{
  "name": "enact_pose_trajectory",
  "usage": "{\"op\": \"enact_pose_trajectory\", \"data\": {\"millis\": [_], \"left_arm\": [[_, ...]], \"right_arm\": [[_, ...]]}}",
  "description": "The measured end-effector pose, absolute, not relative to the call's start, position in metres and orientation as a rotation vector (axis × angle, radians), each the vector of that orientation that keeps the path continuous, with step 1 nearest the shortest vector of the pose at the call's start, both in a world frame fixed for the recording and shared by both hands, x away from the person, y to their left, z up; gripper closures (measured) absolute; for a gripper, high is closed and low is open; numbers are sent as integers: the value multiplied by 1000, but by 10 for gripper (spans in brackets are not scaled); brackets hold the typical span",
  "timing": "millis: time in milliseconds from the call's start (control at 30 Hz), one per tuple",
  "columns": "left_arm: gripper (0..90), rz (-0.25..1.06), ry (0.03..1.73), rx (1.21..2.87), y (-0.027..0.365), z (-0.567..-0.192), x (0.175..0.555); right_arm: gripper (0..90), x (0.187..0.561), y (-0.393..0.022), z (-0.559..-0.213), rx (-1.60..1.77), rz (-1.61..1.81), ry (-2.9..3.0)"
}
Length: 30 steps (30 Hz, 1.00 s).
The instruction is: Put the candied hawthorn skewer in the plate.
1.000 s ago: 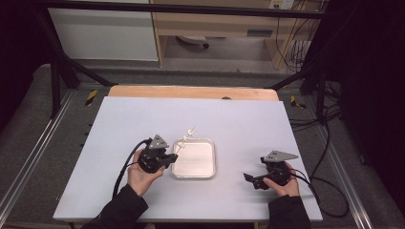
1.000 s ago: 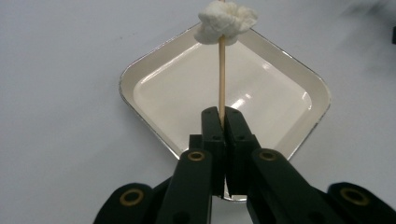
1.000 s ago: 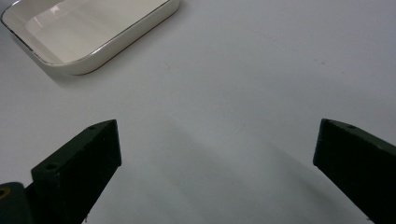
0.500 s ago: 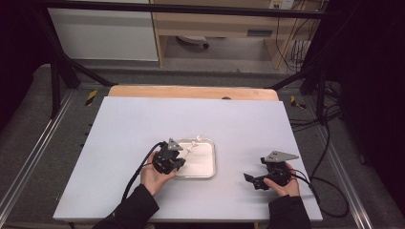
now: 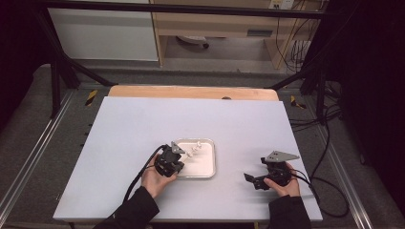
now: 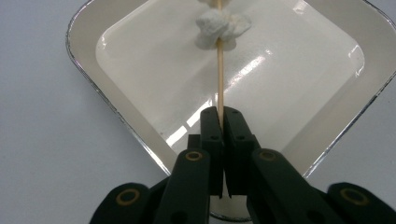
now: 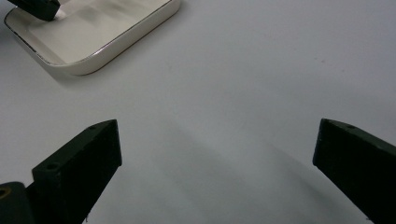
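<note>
A thin wooden skewer (image 6: pixel 219 79) carrying a white, crumpled lump (image 6: pixel 219 28) hangs over a white rounded-square tray (image 6: pixel 77 51). My left gripper (image 6: pixel 219 112) is shut on the skewer's near end, the jaws pressed together around the stick. From the high view, the left gripper (image 5: pixel 180 160) sits over the tray's (image 5: pixel 206 164) left side, and the skewer (image 5: pixel 193 150) points to the far right across it. My right gripper (image 5: pixel 254 169) rests low at the table's right front, open with nothing between its jaws. In the right gripper view, the right gripper (image 7: pixel 218 128) faces bare table.
The table top (image 5: pixel 143 129) is pale grey, with a wooden strip (image 5: pixel 191 92) along its far edge. The tray's corner (image 7: pixel 93 60) lies at the upper left of the right gripper view. Cables trail from both grippers toward the front edge.
My left gripper has carried the skewer to the right and downward, from the tray's left edge to over the tray. The right gripper has stayed where it was.
</note>
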<state>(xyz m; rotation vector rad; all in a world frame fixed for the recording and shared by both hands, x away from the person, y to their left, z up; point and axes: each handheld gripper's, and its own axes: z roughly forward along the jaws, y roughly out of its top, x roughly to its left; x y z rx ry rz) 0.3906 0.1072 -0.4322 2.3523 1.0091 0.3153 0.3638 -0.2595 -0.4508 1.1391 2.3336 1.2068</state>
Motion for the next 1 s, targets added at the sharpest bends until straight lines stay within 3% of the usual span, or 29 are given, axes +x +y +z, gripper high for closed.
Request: {"op": "enact_pose_trajectory", "data": {"millis": [300, 867, 1000], "left_arm": [[769, 314, 978, 2325, 114, -425, 391], [290, 320, 856, 2292, 146, -404, 383], [216, 321, 864, 2282, 160, -404, 379]], "right_arm": [[16, 364, -259, -451, 1144, 1211, 2333], [14, 364, -260, -450, 1149, 1215, 2332], [13, 364, -259, -451, 1154, 1213, 2334]]}}
